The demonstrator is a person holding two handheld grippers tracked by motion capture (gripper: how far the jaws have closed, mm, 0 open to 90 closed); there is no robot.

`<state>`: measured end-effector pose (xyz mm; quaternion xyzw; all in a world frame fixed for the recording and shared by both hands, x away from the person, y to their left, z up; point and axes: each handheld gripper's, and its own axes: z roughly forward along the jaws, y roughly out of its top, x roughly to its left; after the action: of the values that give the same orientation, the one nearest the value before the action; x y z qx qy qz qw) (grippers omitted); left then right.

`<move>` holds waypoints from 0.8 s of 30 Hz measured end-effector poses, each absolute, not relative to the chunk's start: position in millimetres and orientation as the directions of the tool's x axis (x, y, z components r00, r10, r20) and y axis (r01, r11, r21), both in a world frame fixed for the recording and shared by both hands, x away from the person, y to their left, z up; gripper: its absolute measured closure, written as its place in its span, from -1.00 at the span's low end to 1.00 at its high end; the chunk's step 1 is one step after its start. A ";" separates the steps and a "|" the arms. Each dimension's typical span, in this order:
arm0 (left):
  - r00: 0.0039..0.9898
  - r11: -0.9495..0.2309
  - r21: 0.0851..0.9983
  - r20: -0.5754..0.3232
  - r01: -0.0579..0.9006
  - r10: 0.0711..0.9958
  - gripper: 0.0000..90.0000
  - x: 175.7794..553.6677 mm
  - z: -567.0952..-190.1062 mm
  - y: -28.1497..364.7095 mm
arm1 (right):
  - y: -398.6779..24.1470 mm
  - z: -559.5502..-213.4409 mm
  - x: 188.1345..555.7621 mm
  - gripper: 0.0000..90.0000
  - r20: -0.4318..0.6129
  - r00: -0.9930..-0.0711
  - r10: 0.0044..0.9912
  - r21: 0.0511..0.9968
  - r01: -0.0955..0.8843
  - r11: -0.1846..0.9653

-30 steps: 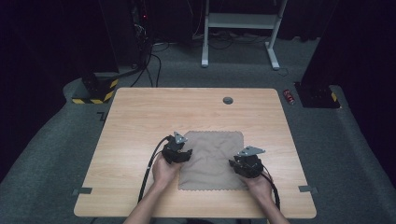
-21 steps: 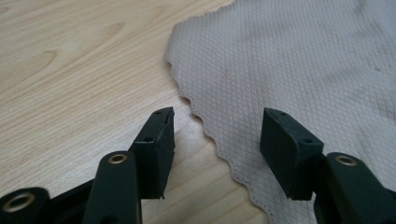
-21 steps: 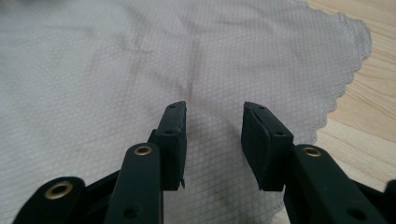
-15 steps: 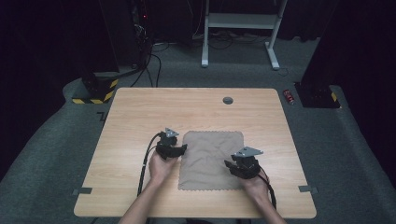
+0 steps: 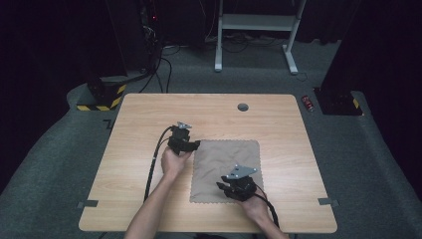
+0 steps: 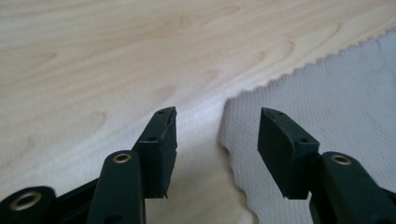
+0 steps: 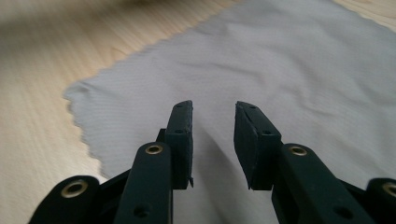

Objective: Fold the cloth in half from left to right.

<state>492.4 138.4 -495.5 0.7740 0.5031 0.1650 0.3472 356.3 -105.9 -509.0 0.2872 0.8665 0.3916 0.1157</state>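
The grey cloth lies flat on the bench. The left tongs stand released astride its corner edge, gripping nothing. The right tongs, jaws just closing yet still apart, hover over the cloth near its near corner

A grey-brown cloth with pinked edges lies spread flat, slightly rumpled, toward six o'clock on the table.
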 end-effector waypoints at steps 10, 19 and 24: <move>0.426 -0.285 0.653 -0.064 0.701 0.903 0.06 512.2 -502.2 123.2 | -60.4 -512.3 339.5 0.51 0.020 -0.883 0.469 0.754 0.322 0.573; 0.497 -0.378 0.632 -0.014 0.676 0.867 0.65 512.8 -506.9 108.3 | -40.1 -517.2 330.8 0.54 0.002 -0.905 0.424 0.743 0.285 0.605; 0.534 -0.428 0.615 0.014 0.662 0.846 0.95 512.3 -501.6 99.6 | -37.5 -521.5 330.0 0.57 -0.013 -0.912 0.409 0.727 0.273 0.631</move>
<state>512.3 99.6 -501.6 0.8291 0.4546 0.1628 0.2817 330.0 -37.5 -521.5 0.1896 0.8986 0.3857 0.0884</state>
